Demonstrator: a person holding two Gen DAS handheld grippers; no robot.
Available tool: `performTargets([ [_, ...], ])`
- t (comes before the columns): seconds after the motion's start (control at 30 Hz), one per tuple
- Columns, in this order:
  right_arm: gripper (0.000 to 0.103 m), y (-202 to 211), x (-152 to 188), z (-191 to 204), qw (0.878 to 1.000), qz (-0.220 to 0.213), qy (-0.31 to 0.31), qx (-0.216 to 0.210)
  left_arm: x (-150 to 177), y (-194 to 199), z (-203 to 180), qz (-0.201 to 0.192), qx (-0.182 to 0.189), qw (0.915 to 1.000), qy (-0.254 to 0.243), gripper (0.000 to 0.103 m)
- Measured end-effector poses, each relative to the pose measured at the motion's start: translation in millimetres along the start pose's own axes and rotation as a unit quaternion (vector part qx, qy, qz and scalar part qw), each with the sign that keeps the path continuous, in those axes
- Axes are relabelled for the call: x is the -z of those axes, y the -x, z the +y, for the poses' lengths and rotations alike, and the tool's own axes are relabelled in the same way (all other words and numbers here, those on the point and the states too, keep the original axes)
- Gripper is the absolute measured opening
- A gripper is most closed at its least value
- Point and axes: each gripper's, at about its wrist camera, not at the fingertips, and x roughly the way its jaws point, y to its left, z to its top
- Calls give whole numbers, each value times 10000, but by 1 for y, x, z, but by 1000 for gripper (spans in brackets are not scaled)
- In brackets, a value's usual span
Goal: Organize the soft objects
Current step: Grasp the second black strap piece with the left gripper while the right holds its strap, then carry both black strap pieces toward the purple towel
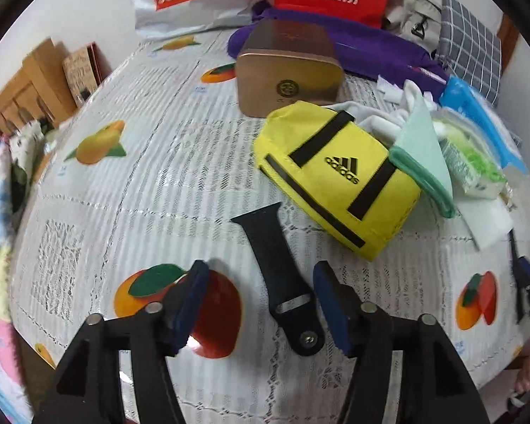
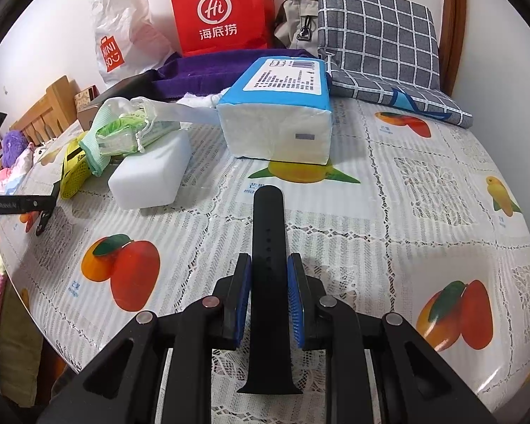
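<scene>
Clamped in right gripper (image 2: 268, 296): holed strap half (image 2: 268, 268), pointing away over tablecloth (image 2: 388, 219). Left gripper (image 1: 259, 304) released, straddling buckle strap half (image 1: 282, 282) lying loose, yellow pouch (image 1: 335, 176) just beyond. Best to lay the held half alongside, ends aligned, before letting go.

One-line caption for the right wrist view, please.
Right gripper shut on a black watch strap above the fruit-print tablecloth, tissue pack beyond.
</scene>
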Motion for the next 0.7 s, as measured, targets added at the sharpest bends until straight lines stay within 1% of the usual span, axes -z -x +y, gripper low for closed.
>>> performTargets([
  [0.03,21,0,0,0,10000,2,-13,-4,0,0,-2,-31,-1,10000,74,59],
  [0.07,21,0,0,0,10000,4,-19,-6,0,1,-4,-78,15,10000,46,48],
  [0.1,21,0,0,0,10000,4,-21,-3,-1,2,-8,-142,73,9999,-35,30],
  [0.13,21,0,0,0,10000,8,-33,4,-1,3,-12,-186,126,9997,-118,24],
  [0.17,21,-1,0,0,10000,5,-55,8,-2,3,-14,-198,117,9997,-127,21],
  [0.2,21,-1,-1,1,10000,-11,-74,12,-2,3,-15,-209,92,9996,-143,20],
  [0.27,20,-2,-1,1,10000,-55,-54,42,-2,4,-13,-226,163,9995,-116,20],
  [0.37,20,-3,-3,3,10000,-8,33,88,-3,6,-1,-132,488,9986,132,19],
  [0.43,20,-1,-4,1,10000,8,8,83,-2,8,4,-90,577,9980,227,19],
  [0.53,20,8,-6,-2,9999,-57,-47,106,0,16,10,-162,553,9981,226,19],
  [0.63,20,17,-8,-4,9998,-127,-92,137,1,24,17,-218,398,9987,220,19],
  [0.7,20,24,-10,-5,9996,-163,-111,187,-1,28,25,-241,418,9985,277,19],
])
